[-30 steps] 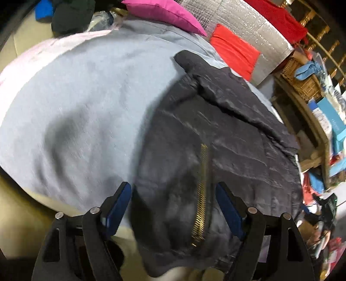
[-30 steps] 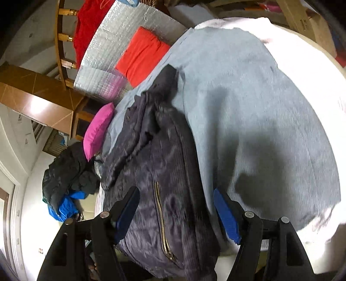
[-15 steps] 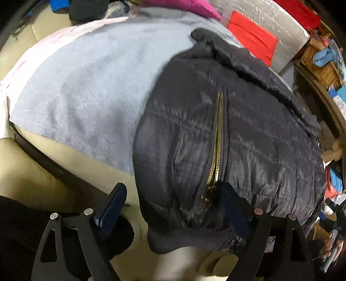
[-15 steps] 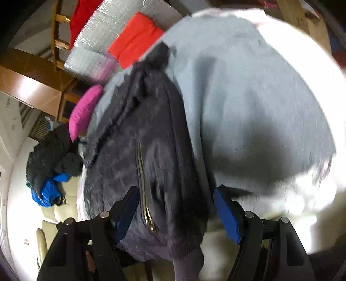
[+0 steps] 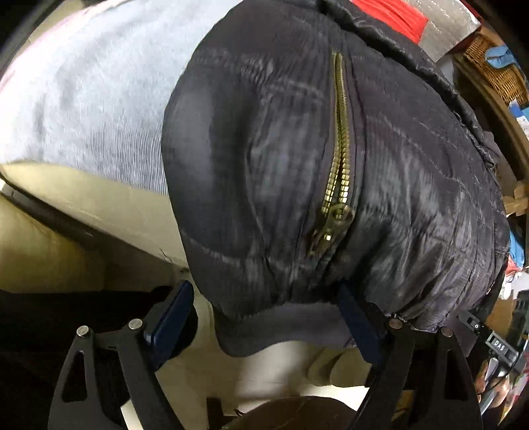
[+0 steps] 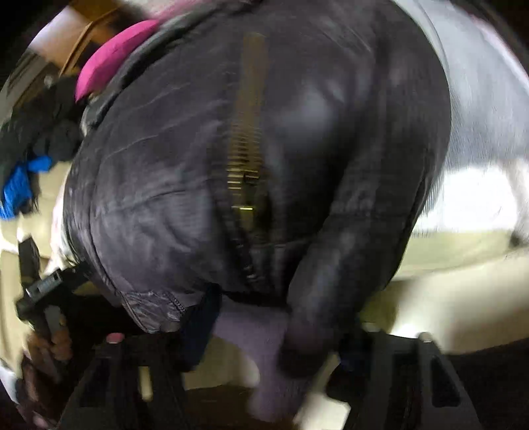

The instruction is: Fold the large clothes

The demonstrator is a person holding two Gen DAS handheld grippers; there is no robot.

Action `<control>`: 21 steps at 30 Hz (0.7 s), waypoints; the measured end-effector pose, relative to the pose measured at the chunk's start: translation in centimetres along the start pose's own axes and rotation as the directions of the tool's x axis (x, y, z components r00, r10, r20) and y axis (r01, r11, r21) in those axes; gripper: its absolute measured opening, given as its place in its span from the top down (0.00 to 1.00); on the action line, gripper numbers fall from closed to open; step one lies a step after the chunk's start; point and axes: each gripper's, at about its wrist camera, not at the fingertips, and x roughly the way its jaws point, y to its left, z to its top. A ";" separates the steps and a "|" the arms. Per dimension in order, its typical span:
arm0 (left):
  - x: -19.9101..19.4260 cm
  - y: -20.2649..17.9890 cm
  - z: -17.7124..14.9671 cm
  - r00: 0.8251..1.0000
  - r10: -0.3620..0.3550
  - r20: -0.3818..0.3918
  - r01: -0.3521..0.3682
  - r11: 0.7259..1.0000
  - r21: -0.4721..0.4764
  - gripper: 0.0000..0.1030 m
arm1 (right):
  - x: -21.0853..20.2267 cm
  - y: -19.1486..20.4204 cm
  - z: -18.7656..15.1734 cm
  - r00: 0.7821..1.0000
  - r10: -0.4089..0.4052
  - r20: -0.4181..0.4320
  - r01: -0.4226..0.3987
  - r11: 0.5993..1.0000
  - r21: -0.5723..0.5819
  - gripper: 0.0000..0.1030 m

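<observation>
The left gripper (image 5: 264, 325) stands wide open at the bottom of the left wrist view. Its 2 blue pads (image 5: 170, 319) flank the ribbed hem (image 5: 281, 322) of the dark quilted jacket (image 5: 330, 165). The left pad is clear of the cloth. The right pad sits at the hem's edge, but whether it touches cannot be told. Nothing is pinched.

The right gripper (image 6: 271, 334) is closing, at the bottom centre of the right wrist view. The jacket's hem (image 6: 251, 327) and a dark cuffed sleeve end (image 6: 307, 330) hang between its jaws. This view is heavily blurred, so it is not clear whether the pads already press on the cloth.

The jacket lies on a light grey blanket (image 5: 82, 109) spread over a cream surface (image 5: 109, 211), and fills the centre and right of the left wrist view. Its long axis runs from the bottom of the frame to the top. The hem points down toward the grippers and overhangs the cream edge; the collar (image 5: 380, 29) points to the upper right. A brass zipper (image 5: 339, 139) runs along this axis, with the slider at its lower end.

In the right wrist view, a magenta cushion (image 6: 112, 59) sits at the upper left, beyond the collar end. The other gripper's handle (image 6: 43, 294), held by a hand (image 6: 54, 340), shows at the lower left.
</observation>
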 end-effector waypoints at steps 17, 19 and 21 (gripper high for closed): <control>2.4 2.7 -4.6 0.992 -0.028 -0.122 0.016 0.995 -0.096 0.25 | -3.8 2.2 -1.4 0.993 0.116 0.019 -0.115 0.992 -0.048 0.77; 3.5 2.5 -4.4 0.989 -0.025 -0.146 0.011 0.995 -0.096 0.25 | -2.5 1.4 -1.5 0.993 0.116 -0.006 -0.116 0.993 -0.007 0.77; 3.8 2.4 -4.5 0.989 -0.041 -0.142 0.029 0.996 -0.086 0.26 | -0.9 0.5 -1.3 0.991 0.122 -0.051 -0.120 0.992 0.041 0.76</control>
